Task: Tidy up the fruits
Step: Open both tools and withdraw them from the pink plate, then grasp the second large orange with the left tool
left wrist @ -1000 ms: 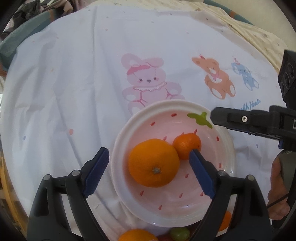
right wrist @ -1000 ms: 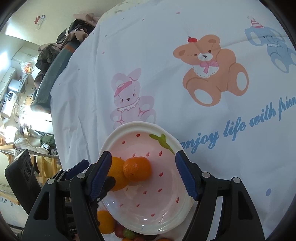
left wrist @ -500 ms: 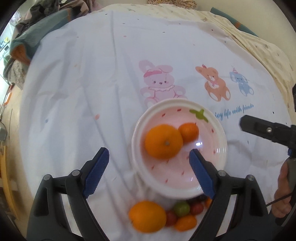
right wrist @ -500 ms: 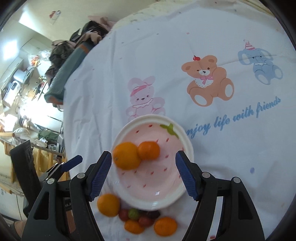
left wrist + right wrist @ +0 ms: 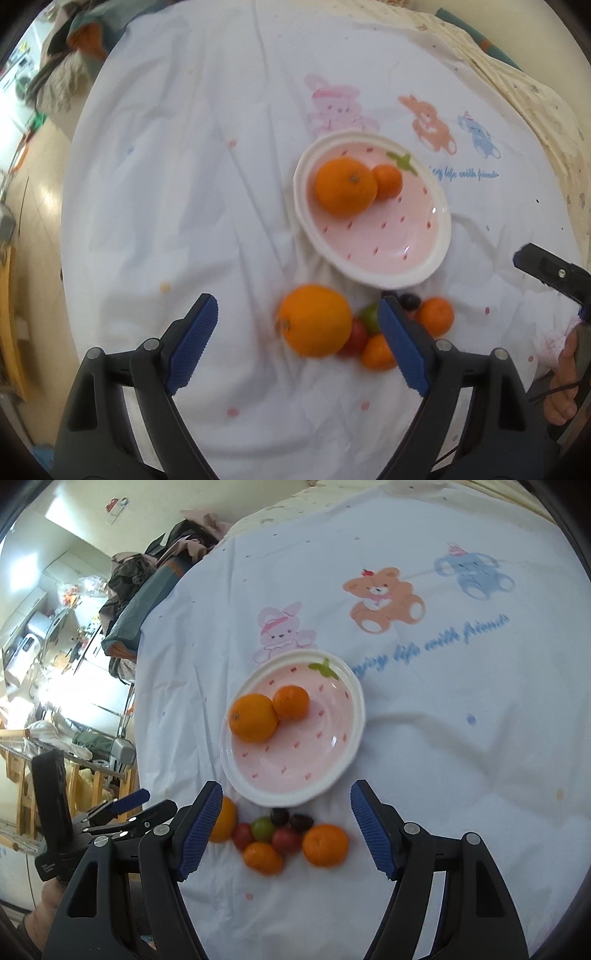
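The left gripper (image 5: pixel 297 341) hangs above the white cloth (image 5: pixel 177 192), jaws spread and empty. Below its fingers lies a big orange (image 5: pixel 314 319), touching a cluster of small fruit (image 5: pixel 275 832). The pink plate (image 5: pixel 295 768) beyond holds two oranges (image 5: pixel 268 710). The right gripper (image 5: pixel 286 829) hovers over the cluster, jaws spread, gripping nothing.

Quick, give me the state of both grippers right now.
Left gripper: open, nothing held; its fingers stand apart above the loose fruit on the cloth.
Right gripper: open, nothing held, hanging over the small fruit pile below the plate.
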The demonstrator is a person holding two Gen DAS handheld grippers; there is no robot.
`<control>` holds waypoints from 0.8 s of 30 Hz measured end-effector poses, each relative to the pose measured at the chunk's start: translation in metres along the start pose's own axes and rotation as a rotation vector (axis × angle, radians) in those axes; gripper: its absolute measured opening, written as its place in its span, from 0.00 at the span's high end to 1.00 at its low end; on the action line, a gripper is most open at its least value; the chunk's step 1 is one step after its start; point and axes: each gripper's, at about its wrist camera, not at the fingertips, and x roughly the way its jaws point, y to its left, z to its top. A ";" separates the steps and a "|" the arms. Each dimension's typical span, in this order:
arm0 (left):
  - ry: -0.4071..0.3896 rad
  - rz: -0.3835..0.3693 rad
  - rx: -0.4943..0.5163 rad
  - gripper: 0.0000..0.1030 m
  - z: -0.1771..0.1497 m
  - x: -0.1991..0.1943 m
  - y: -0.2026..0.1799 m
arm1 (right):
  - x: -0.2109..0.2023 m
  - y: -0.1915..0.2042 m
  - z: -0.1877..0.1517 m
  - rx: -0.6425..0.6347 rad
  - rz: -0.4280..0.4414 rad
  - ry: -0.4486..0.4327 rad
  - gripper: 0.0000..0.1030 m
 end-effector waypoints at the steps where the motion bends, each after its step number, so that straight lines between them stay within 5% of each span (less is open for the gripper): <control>1: 0.010 -0.009 -0.015 0.16 -0.002 0.003 0.002 | -0.001 -0.001 -0.003 0.008 -0.003 0.000 0.28; 11: 0.066 -0.068 -0.089 0.17 -0.012 0.028 0.001 | -0.013 -0.015 -0.027 0.088 0.006 -0.023 0.28; 24: 0.148 -0.043 -0.130 0.17 -0.006 0.067 -0.002 | -0.003 -0.019 -0.026 0.109 0.010 -0.007 0.28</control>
